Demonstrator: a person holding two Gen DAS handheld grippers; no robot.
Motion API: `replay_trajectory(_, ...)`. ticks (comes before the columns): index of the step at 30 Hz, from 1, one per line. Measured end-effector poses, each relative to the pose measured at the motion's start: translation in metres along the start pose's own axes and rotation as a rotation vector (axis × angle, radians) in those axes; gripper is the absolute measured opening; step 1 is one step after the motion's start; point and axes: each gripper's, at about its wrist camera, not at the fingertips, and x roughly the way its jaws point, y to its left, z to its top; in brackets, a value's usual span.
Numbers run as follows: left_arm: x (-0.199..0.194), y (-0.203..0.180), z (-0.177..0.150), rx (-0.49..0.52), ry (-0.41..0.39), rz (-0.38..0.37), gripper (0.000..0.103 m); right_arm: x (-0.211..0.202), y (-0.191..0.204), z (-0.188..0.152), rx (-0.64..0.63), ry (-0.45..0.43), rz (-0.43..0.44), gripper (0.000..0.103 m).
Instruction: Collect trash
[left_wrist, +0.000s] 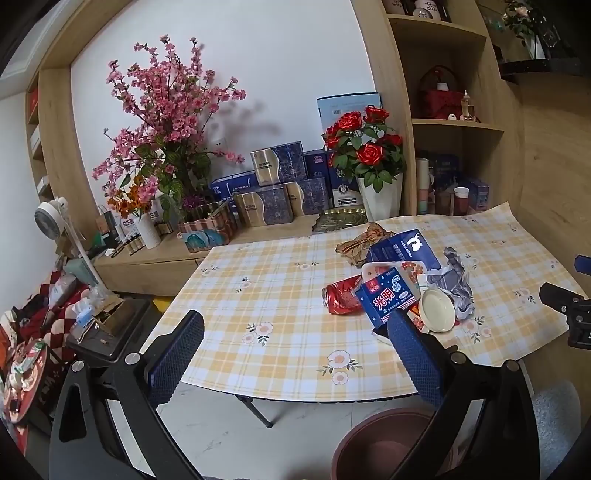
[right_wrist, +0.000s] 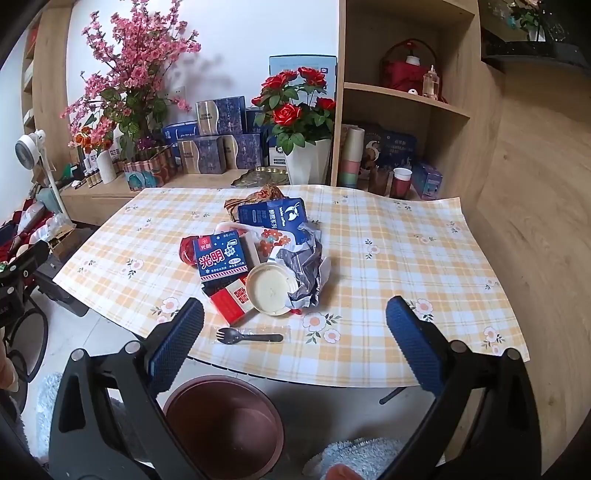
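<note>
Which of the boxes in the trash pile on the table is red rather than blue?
The small red carton at the pile's near edge, beside the round cream lid. The two other boxes, the milk carton and coffee box, are blue.

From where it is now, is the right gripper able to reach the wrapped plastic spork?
Probably yes. The right gripper is open and empty, and the spork lies alone on the table edge near it, apart from the trash pile.
</note>
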Motion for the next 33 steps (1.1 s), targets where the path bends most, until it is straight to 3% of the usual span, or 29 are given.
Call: replay_trajectory(33,-0.0013,0.0022,-0.0031,-0.015,-0.002,-0.006,0.098,-0.0004,0.0003,0.0004,0.000,-0.001,0.000,0.097)
